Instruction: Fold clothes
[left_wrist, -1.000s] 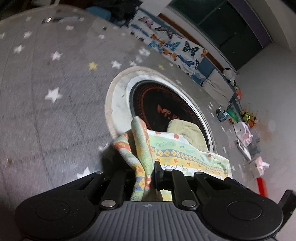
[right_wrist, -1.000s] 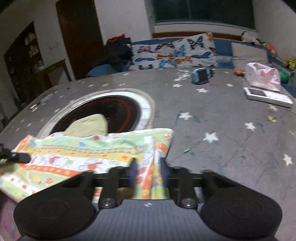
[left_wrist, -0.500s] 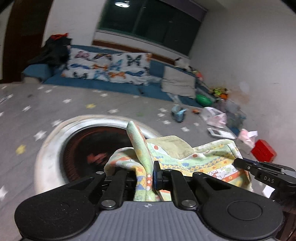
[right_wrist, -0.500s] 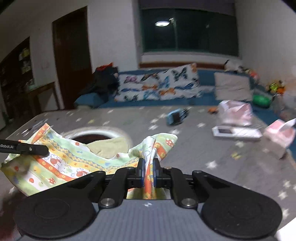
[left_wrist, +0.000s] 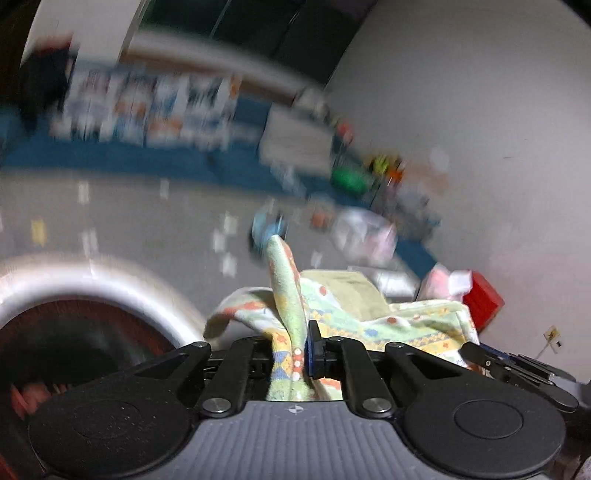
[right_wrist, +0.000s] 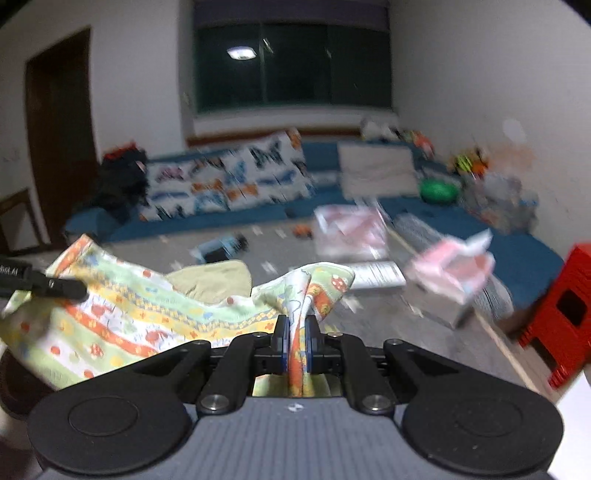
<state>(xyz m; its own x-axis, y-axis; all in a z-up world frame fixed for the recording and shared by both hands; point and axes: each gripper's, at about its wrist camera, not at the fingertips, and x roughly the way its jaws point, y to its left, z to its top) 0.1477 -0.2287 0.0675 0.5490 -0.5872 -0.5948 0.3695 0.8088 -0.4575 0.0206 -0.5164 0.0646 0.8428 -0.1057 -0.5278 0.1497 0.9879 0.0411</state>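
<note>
Left gripper (left_wrist: 291, 354): clamped on patterned cloth (left_wrist: 373, 317). Right gripper (right_wrist: 295, 339): clamped on same cloth's other corner, cloth stretched leftward between both.

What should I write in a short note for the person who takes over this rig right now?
Left tool: shut on one bunched edge of the patterned cloth.
Right tool: shut on the opposite edge.
The cloth hangs slack between the two tools, lifted over the grey star-print surface. A plain beige piece shows behind it.
Done: cloth gripped and raised.
Left: no finished fold is visible; lay it down and fold it.
</note>
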